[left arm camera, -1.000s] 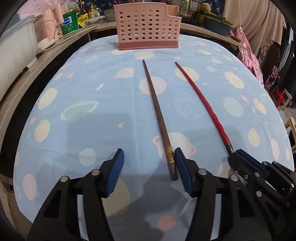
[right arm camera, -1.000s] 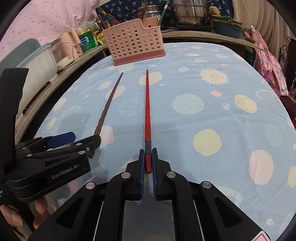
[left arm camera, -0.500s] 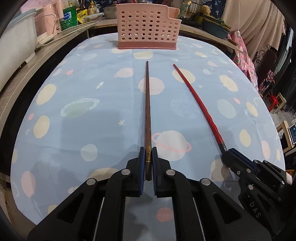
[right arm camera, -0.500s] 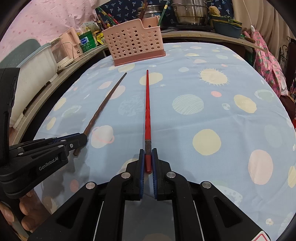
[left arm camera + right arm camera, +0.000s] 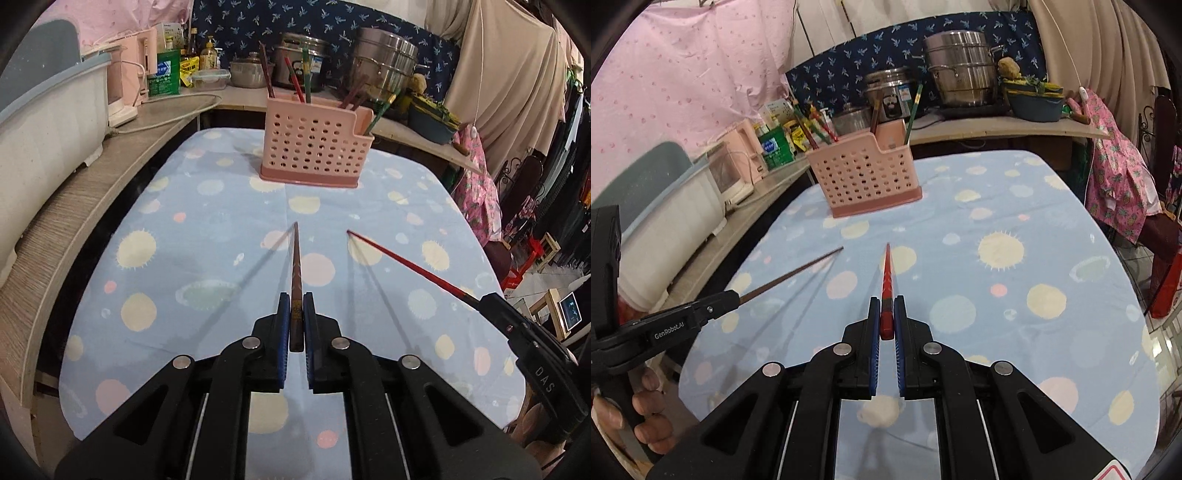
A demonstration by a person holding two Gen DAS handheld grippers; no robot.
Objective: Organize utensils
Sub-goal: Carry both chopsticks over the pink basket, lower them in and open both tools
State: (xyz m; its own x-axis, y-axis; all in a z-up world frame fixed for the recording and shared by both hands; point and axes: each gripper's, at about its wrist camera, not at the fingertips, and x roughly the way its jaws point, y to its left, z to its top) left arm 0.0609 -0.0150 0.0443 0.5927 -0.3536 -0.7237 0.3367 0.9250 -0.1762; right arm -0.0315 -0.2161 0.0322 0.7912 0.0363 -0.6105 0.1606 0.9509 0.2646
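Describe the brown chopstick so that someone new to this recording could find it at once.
Start at the planet-print tablecloth with the pink holder at its far end. Above the cloth, the left tool grips the brown chopstick by its thick end. Its neighbour, in the right tool, is the red chopstick.

Two chopsticks (image 5: 295,266) (image 5: 887,273) side by side above table (image 5: 221,206), holder (image 5: 314,147) beyond.

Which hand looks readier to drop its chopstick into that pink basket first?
Probably the left: its brown chopstick points almost straight at the pink basket, while the right's red chopstick aims beside it. Both are gripped and lifted.
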